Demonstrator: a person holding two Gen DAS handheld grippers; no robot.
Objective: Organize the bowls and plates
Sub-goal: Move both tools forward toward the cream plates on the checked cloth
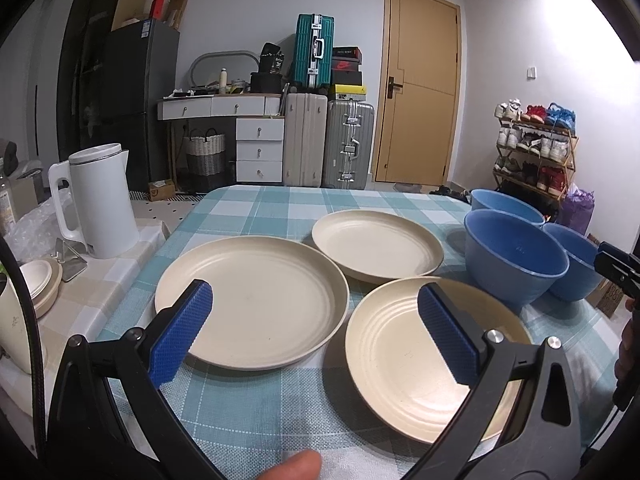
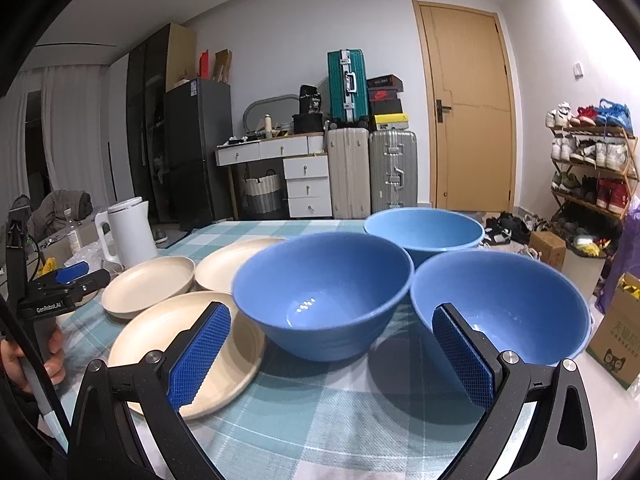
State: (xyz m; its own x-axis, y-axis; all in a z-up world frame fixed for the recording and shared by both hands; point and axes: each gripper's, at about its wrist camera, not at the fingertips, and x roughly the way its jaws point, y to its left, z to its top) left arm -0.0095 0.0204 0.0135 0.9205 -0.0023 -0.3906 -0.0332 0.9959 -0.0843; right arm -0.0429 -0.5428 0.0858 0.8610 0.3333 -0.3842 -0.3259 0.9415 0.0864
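On the checked tablecloth (image 1: pixel 256 412), the left gripper (image 1: pixel 316 328) hovers low and level with its jaws spread wide and empty, over three cream plates (image 1: pixel 256 300) lying apart from each other. To their right, the right gripper (image 2: pixel 332 354), equally wide open and holding nothing, points at three blue bowls (image 2: pixel 320 300) clustered close together.

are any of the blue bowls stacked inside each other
No, all three blue bowls sit separately on the checked tablecloth, side by side.
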